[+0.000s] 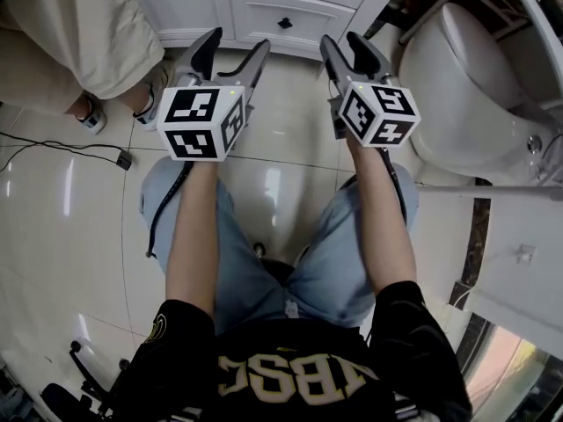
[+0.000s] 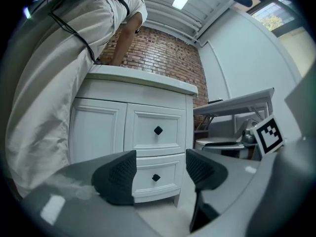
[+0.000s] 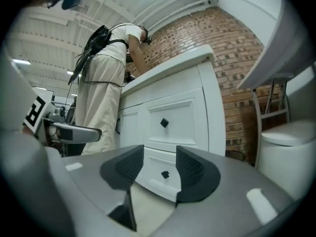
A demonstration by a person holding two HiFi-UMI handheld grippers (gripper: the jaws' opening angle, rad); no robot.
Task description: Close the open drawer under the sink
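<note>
Your left gripper and right gripper both hover with jaws apart and nothing between them, pointing at the white panelled sink cabinet. The cabinet's lower white drawer with a black diamond knob sits flush with the front, just ahead of both.

The floor tiles are glossy, the drawers smooth-painted, the brick wall rough.

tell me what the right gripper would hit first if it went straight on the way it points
Probably the front of the lower drawer, near its black knob: that shows between the parted jaws of the right gripper, with nothing nearer.
</note>
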